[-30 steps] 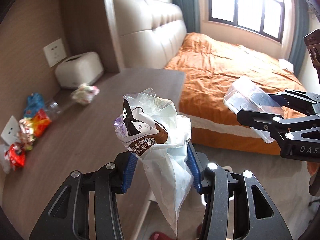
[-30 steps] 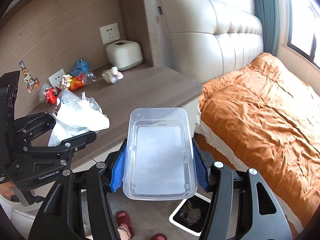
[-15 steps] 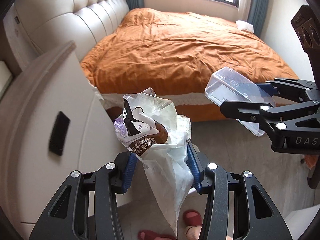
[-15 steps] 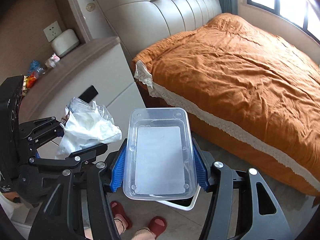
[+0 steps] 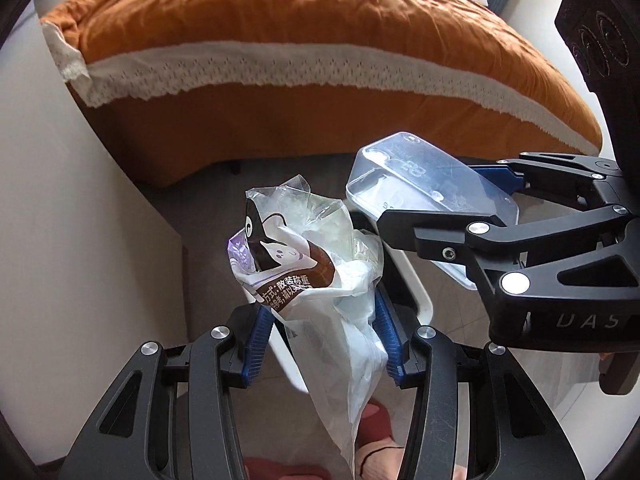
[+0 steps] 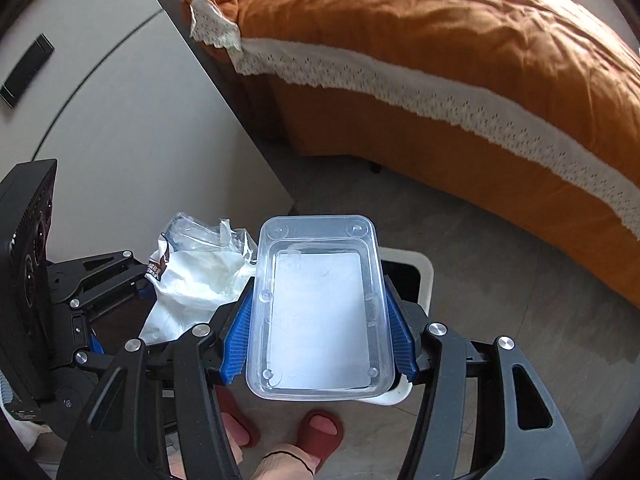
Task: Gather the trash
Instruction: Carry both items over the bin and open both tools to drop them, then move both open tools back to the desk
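Observation:
My left gripper [image 5: 322, 334] is shut on a crumpled clear plastic bag [image 5: 316, 264] with a brown and white print; it also shows in the right wrist view [image 6: 200, 276]. My right gripper [image 6: 320, 338] is shut on an empty clear plastic food container [image 6: 318, 312], seen tilted in the left wrist view [image 5: 424, 196]. Both are held above a white trash bin [image 6: 424, 276] with a black liner on the floor; in the left wrist view the bin's rim [image 5: 420, 300] shows behind the bag. Most of the bin is hidden by the held items.
An orange bed [image 6: 460, 40] with a white lace trim stands ahead. A white bedside cabinet [image 6: 120, 120] is at the left. The person's feet in red slippers [image 6: 320, 428] stand on the grey floor just below the grippers.
Both grippers have swung down from the bedside tabletop and bed toward the floor. The trash bin now lies right under the bag and the container. Both grips are unchanged.

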Tool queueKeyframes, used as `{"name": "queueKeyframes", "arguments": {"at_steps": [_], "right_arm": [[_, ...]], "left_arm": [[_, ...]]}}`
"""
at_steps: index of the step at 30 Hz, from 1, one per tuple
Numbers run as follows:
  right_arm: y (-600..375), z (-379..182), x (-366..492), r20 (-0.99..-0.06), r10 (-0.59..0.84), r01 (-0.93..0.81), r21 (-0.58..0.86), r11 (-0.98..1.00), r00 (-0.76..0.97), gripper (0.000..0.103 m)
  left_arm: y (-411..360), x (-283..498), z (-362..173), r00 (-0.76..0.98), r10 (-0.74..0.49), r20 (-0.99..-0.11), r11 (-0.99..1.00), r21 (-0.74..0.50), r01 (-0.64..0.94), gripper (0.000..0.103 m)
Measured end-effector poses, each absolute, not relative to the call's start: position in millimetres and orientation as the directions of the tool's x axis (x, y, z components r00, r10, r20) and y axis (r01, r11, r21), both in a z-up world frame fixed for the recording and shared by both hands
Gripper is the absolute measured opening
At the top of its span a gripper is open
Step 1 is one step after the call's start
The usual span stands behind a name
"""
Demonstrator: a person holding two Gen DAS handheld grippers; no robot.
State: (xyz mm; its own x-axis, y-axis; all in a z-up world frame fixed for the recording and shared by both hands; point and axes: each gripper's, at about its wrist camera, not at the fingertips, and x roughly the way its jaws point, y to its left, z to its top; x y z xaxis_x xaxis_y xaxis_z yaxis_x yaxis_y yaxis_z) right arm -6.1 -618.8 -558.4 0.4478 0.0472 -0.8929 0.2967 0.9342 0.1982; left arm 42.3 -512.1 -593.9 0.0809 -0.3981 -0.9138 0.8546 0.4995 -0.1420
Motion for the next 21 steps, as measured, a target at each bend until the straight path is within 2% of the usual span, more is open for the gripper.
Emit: {"name": "queueKeyframes", "arguments": {"at_steps": [1, 2, 3, 7, 11, 16, 21], "right_arm": [[-620, -573, -4, -0.896, 0.061, 0.291, 0.206, 0.934, 0.439, 0.065], [-621, -587, -3, -0.898, 0.063, 0.289, 0.206, 0.935, 0.436, 0.091], [-623, -602, -3, -0.895, 0.044, 0.296, 0.193, 0.935, 0.445, 0.1], [-633, -645, -1, -0.913, 0.039, 0.321, 0.183, 0.929, 0.406, 0.098], [-636, -662, -2, -0.921, 0.041, 0.335, 0.183, 0.924, 0.388, 0.098], [-629, -655, -2, -0.928, 0.04, 0.336, 0.173, 0.926, 0.37, 0.098], [-620, -616, 1, -0.926, 0.021, 0.318, 0.151, 0.936, 0.377, 0.098]], "left_arm": [[-511, 43, -611, 0.062, -0.394, -0.917, 0.496, -0.156, 0.854, 0.06], [-511, 44, -627, 0.054, -0.39, -0.919, 0.495, -0.16, 0.854, 0.089], [-512, 45, -643, 0.057, -0.386, -0.921, 0.5, -0.157, 0.852, 0.099], [-507, 49, -685, 0.019, -0.396, -0.918, 0.49, -0.193, 0.85, 0.098], [-503, 50, -700, 0.013, -0.394, -0.919, 0.486, -0.196, 0.852, 0.098], [-500, 52, -688, 0.01, -0.391, -0.92, 0.492, -0.2, 0.847, 0.098], [-502, 57, -654, 0.028, -0.395, -0.918, 0.502, -0.19, 0.844, 0.098]]}}
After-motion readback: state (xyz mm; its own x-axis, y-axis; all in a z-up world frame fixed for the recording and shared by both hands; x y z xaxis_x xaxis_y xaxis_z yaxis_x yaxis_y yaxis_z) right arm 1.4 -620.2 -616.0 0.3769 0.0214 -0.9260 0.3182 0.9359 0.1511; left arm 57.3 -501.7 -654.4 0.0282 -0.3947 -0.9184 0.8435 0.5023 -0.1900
